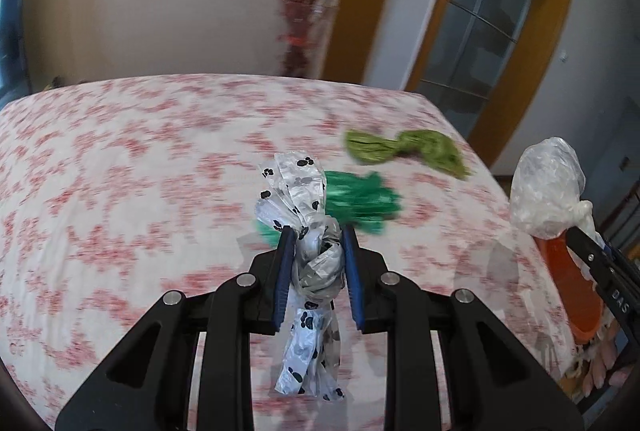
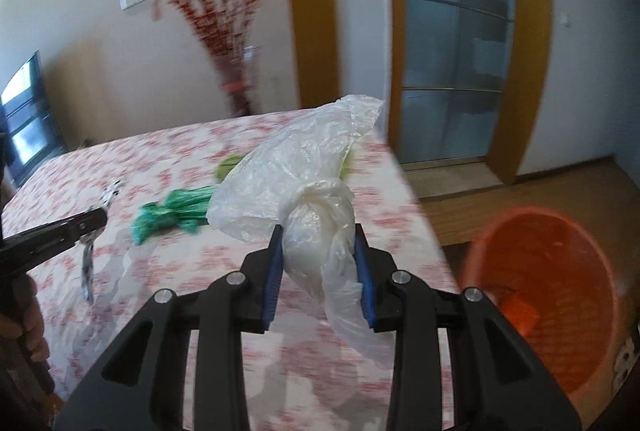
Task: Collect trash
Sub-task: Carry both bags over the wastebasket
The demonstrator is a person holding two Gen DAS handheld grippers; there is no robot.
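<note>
Pale walls, a wood-framed glass door [image 2: 452,43] and a tall spray of red blossom branches [image 2: 208,11] stand behind a tabletop [image 1: 120,191] covered in a white cloth with a red pattern; both views are blurred.

Over that cloth, my left claw [image 1: 316,263] is clamped on the knot of a white paw-print bag [image 1: 308,231], its blue pads pressing either side, one end of the bag sticking up ahead of the fingers and the other hanging below. Just beyond it, on the cloth, lies a dark green bag [image 1: 360,199], and farther off toward the right edge of the tabletop an olive-green bag [image 1: 404,151], the two apart from each other.

My right claw [image 2: 320,267] grips the knotted neck of a clear plastic bag [image 2: 304,167], which billows up and forward of the pads while a loose tail droops beneath. It is held near the right edge of the tabletop. An orange basket [image 2: 560,295] with a ribbed wall stands on the wooden floor [image 2: 540,183] beside the tabletop, below and right of that claw. At the left edge of the right wrist view, a hand [image 2: 28,319] holds the other tool's handle.
</note>
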